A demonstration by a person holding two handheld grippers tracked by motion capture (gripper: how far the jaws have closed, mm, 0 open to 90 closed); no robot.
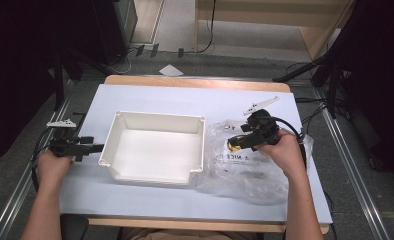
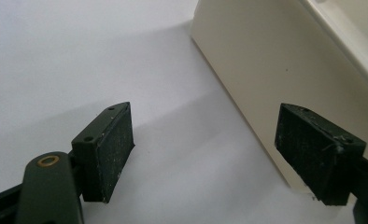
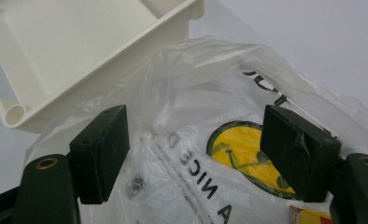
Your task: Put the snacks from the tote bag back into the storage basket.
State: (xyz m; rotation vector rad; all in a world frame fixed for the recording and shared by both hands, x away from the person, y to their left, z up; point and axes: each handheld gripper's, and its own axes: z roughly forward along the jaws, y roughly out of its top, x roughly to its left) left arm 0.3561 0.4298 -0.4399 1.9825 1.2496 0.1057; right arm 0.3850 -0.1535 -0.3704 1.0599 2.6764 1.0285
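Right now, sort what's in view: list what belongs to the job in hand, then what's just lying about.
In the job:
- right gripper, open, over the clear plastic bag
- left gripper, open, at the white bin

Lying about:
- white scrap of paper on the floor beyond the table
- dark stands and cables around the table

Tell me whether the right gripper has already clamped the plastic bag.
No: in the right gripper view the right gripper has its jaws wide apart, with the clear plastic bag lying loose between them.

A crumpled clear plastic bag (image 1: 245, 165) with a yellow print lies touching the white bin (image 1: 155, 147).
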